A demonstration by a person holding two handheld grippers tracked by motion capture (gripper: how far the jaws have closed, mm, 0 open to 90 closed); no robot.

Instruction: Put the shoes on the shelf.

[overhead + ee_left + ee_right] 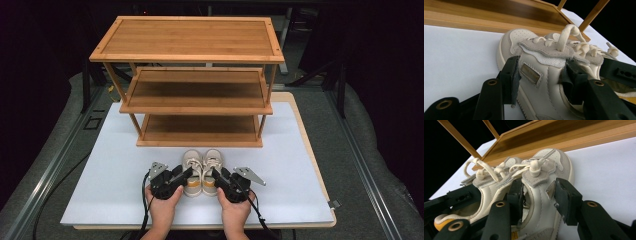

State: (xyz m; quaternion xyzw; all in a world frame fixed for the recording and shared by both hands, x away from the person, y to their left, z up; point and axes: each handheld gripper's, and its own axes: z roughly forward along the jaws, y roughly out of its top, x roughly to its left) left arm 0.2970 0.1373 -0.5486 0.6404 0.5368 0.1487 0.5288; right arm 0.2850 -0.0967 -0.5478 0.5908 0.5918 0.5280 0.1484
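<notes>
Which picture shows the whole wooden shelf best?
The high view: the shelf stands whole there, all three boards and its legs, behind the shoes. The left gripper view catches just its bottom board and two legs; the right gripper view likewise.

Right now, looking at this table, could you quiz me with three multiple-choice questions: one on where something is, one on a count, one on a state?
1. Where do the shoes stand?
A. on the top shelf
B. on the white table before the rack
C. on the floor

2. How many shelves has the rack?
A. two
B. three
C. five

3. What is each hand-held gripper doing?
A. lying idle apart
B. lifting the rack
C. straddling one shoe's side wall

Answers: 1 B, they sit before the bottom shelf. 2 B, three boards. 3 C, left hand-held gripper and right hand-held gripper each have a jaw inside and one outside.
</notes>
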